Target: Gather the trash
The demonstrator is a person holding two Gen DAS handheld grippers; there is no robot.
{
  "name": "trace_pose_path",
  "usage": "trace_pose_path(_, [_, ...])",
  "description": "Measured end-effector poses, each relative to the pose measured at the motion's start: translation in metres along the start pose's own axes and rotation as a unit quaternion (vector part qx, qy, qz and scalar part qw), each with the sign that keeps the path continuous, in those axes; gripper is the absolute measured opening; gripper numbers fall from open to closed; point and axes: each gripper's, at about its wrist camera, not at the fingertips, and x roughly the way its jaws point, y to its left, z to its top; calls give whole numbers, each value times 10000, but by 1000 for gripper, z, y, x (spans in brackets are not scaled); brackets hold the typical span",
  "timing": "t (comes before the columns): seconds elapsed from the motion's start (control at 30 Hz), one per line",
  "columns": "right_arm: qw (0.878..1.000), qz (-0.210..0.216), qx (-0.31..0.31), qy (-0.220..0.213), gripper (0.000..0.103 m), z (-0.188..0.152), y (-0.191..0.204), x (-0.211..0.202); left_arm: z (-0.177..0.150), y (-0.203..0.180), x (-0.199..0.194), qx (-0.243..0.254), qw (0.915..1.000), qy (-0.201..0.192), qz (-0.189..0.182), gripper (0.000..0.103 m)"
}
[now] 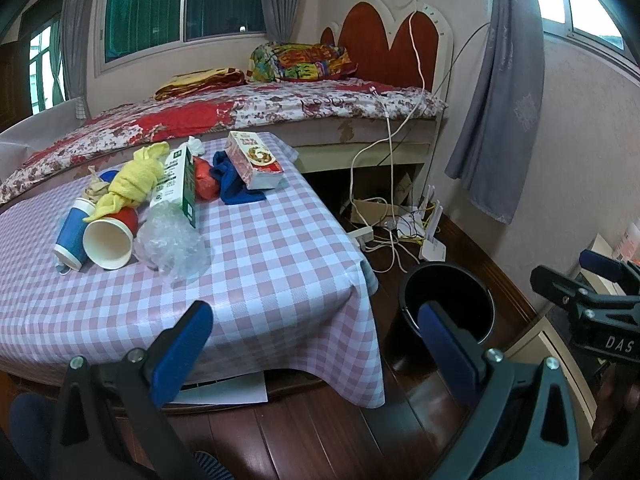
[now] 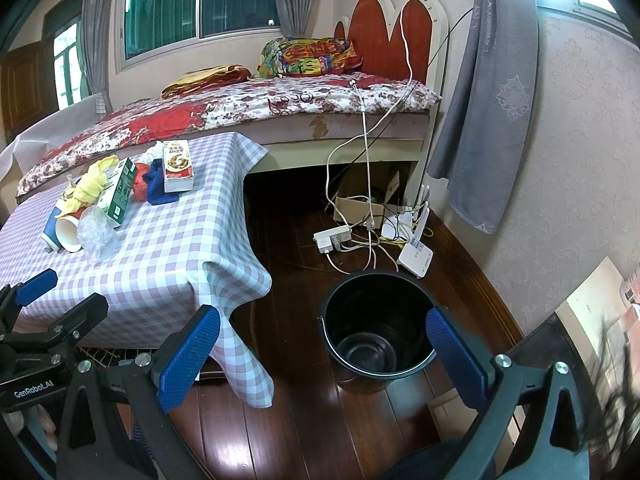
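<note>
Trash lies piled on the checkered table (image 1: 260, 264): a red paper cup (image 1: 110, 242), a blue cup (image 1: 72, 240), crumpled clear plastic (image 1: 170, 242), a green-and-white carton (image 1: 178, 184), a red-and-white food box (image 1: 254, 158), a yellow cloth (image 1: 134, 178) and a blue cloth (image 1: 234, 184). A black bucket (image 2: 378, 324) stands on the floor right of the table. My left gripper (image 1: 316, 332) is open and empty, before the table's near corner. My right gripper (image 2: 322, 340) is open and empty, above the bucket's near side.
A bed (image 1: 240, 112) stands behind the table. Cables, a power strip (image 2: 332, 238) and a white router (image 2: 416, 256) lie on the wooden floor beyond the bucket. A grey curtain (image 2: 488, 100) hangs at the right wall.
</note>
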Motion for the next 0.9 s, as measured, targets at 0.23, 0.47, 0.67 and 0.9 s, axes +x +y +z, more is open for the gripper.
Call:
trace_pose_path(0.23, [10000,5,-3,6,103,1,1,1,0,0,0,-4,10000,-4,-3,103])
trace_pose_path(0.47, [10000,10,4,6,103,2,2,1,1,0,0,-15,10000,-7,-6,103])
trace_pose_path(0.67, [10000,5,-3,-3,103,3,2,2,1,1,0,-18,10000,-7,-9,103])
trace_pose_path(0.9, [10000,8,-11,3,103,6,-3,5,2,1,0,-34,10000,2,-4,103])
